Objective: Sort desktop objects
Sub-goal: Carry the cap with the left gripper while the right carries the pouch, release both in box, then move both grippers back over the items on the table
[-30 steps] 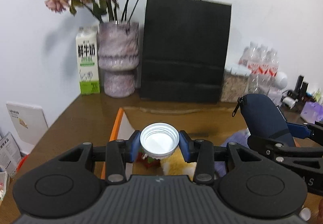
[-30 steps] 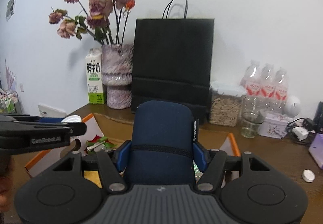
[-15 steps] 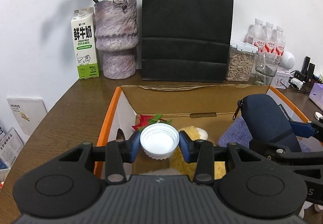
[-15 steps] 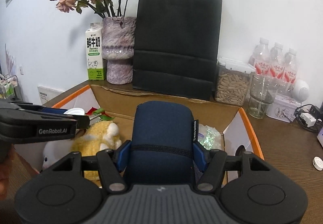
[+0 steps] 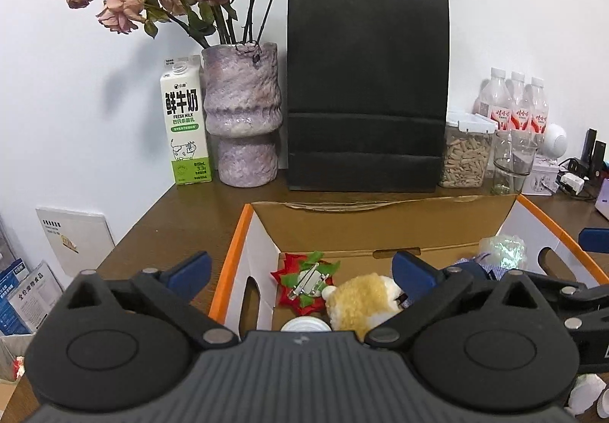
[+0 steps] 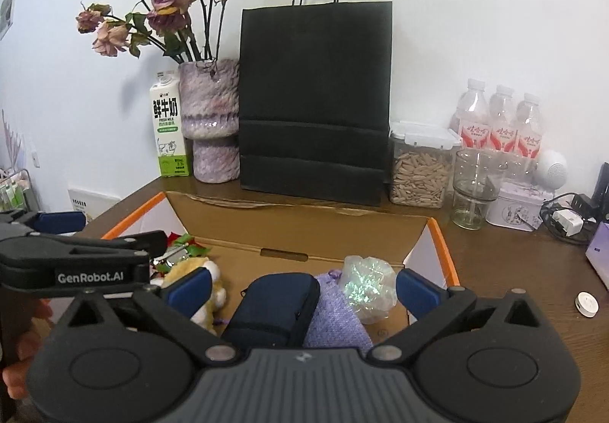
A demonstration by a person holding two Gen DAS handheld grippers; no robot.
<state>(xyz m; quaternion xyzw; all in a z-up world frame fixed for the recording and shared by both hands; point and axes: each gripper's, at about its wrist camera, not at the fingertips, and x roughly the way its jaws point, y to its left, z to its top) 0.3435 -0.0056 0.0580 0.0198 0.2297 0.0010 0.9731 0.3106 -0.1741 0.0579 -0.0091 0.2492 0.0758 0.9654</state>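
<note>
- Cardboard box [image 5: 380, 229], orange-edged, sits open on a brown desk [image 5: 182, 225], in front of a black bag [image 5: 365, 99].
- Left gripper [image 5: 300, 272] hangs over the box's left part; its jaws have just been opening and now stand wide, nothing between the blue pads [image 5: 190, 268].
- White cap [image 5: 306, 326] lies on the box floor below that gripper, just beside a yellow plush [image 5: 361, 299] and near a red-and-green bow [image 5: 304, 282].
- Right gripper [image 6: 302, 289] hangs over the box's right part; its jaws have likewise just been opening and are spread wide, gripping nothing.
- Navy pouch [image 6: 274, 308] lies in the box between the right pads without touching them, against a lilac sachet [image 6: 335, 316].
- Shiny clear wrapper [image 6: 367, 286] rests beside the sachet, near the box's right wall.
- Behind the box stand a milk carton [image 5: 186, 122], a vase [image 5: 241, 118] of dried roses, a seed jar [image 5: 466, 152] and a glass [image 6: 474, 190].
</note>
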